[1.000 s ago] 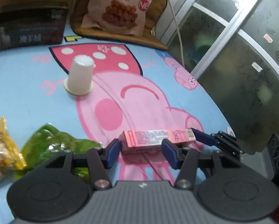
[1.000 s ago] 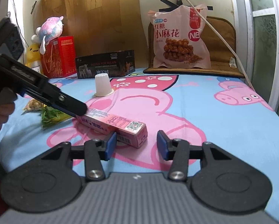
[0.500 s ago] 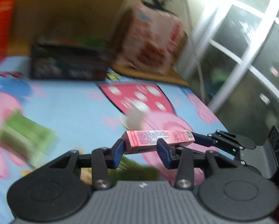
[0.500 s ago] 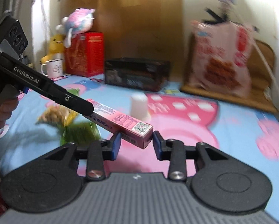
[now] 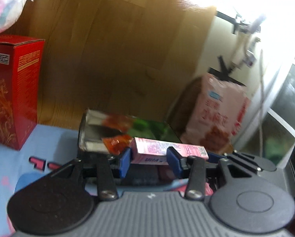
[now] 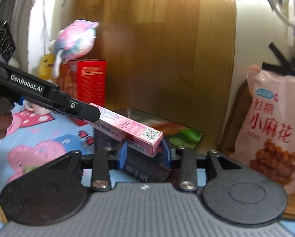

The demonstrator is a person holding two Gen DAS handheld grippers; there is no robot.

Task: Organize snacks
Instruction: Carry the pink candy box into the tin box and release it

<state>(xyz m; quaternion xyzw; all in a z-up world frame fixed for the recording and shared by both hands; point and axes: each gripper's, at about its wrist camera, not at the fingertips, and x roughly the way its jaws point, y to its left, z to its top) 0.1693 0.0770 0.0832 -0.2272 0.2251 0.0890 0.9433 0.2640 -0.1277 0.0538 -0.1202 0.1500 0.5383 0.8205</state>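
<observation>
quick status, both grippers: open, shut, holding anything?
Left gripper: shut on the left end of the pink snack box.
Right gripper: shut on the box's other end, the one with the QR code.

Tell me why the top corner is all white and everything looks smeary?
Left wrist view: window light blows out the top right to white, and the snack bag and dark box are motion-smeared. Right wrist view: glare again top right; the plush toy is blurred, while the pink box stays sharper.
</observation>
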